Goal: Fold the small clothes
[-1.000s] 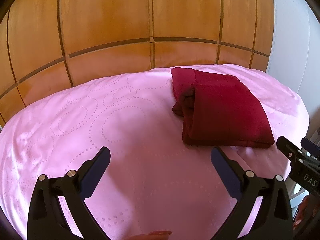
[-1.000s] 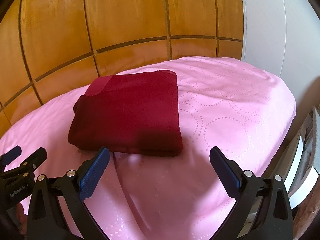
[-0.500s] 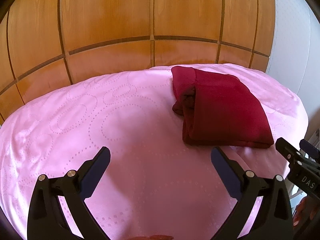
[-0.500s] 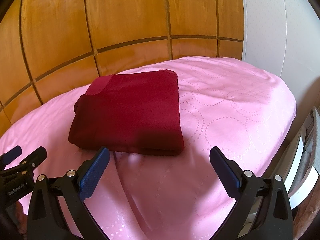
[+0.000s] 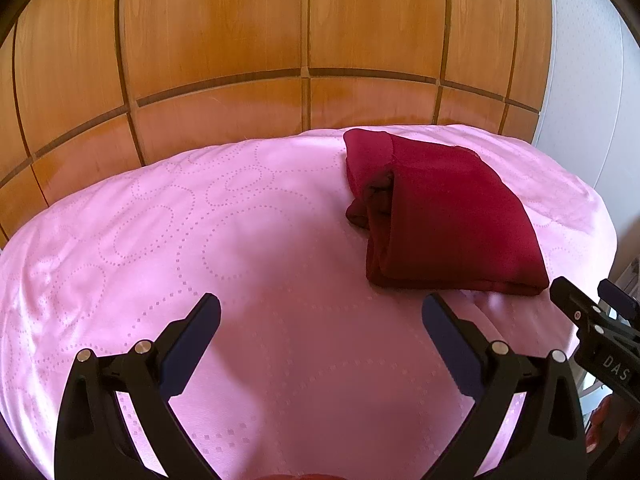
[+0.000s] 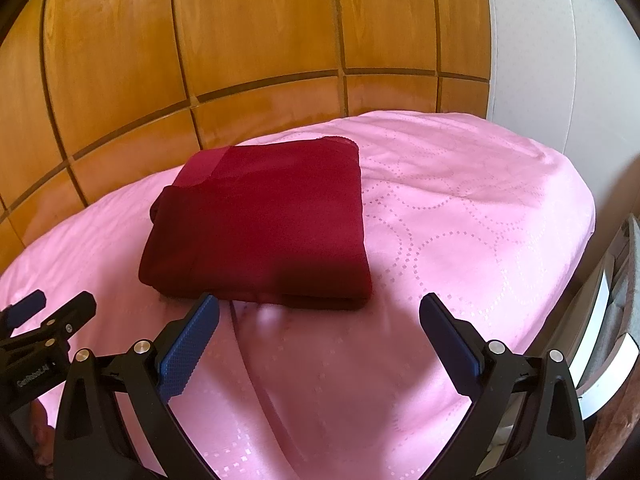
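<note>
Dark red cloth, folded into a thick rectangle [image 5: 452, 216], lies on the pink bedcover with a pattern of dotted circles [image 5: 200, 240]. From my left wrist camera the folded garment is ahead and to the right, nearer the far edge of the bed. On its left side I see the layers of the fold, with some fabric tucked between them. From my right wrist camera the same garment [image 6: 264, 224] is ahead and a little to the left, flat and neat, with a lighter red band at its far left corner.

My left tongs [image 5: 320, 316] are released, their two dark blue pads wide apart, and they hold nothing. They hover above the bare bedcover, near the garment but not touching it. My right tongs [image 6: 319, 316] are also released and empty. Their left pad is just beside the near edge of the garment; I cannot tell if it touches the cloth. Each tongs is seen at the edge of the other camera's view, so they are side by side.

Behind the bed stands a wall of orange-brown wooden panels [image 5: 224, 40]. At the right is a white wall [image 6: 560, 60].
</note>
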`<control>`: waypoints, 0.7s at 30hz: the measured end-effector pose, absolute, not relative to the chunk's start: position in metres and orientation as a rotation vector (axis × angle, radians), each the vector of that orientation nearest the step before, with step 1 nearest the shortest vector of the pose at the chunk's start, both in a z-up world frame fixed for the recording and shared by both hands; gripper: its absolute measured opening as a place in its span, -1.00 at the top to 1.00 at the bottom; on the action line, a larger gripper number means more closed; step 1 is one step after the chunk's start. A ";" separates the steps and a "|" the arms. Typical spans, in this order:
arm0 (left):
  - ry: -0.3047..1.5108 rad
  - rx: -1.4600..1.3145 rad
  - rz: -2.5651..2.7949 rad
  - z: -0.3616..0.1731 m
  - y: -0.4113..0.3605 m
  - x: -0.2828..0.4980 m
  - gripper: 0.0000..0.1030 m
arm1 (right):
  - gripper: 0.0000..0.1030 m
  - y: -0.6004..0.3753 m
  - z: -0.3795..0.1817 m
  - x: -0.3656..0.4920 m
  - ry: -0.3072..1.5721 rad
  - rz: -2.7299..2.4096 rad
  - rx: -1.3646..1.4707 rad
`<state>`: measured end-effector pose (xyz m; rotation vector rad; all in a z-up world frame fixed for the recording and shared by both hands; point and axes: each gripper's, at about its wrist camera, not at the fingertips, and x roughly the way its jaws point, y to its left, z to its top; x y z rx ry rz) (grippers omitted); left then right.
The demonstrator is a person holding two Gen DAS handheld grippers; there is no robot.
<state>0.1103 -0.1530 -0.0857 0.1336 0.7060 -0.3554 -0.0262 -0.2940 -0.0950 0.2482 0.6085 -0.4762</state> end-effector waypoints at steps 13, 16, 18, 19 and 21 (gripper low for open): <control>0.716 0.144 -0.363 -0.086 -0.155 0.112 -0.95 | -0.93 -0.294 -0.096 -0.025 0.615 -0.469 0.246; 0.713 0.144 -0.365 -0.086 -0.156 0.111 -0.95 | -0.93 -0.295 -0.096 -0.024 0.615 -0.469 0.247; 0.713 0.143 -0.369 -0.086 -0.156 0.111 -0.95 | -0.93 -0.295 -0.096 -0.023 0.616 -0.467 0.249; 0.713 0.143 -0.370 -0.086 -0.156 0.111 -0.95 | -0.93 -0.295 -0.096 -0.023 0.615 -0.465 0.250; 0.717 0.141 -0.374 -0.086 -0.157 0.110 -0.95 | -0.93 -0.295 -0.095 -0.023 0.615 -0.466 0.247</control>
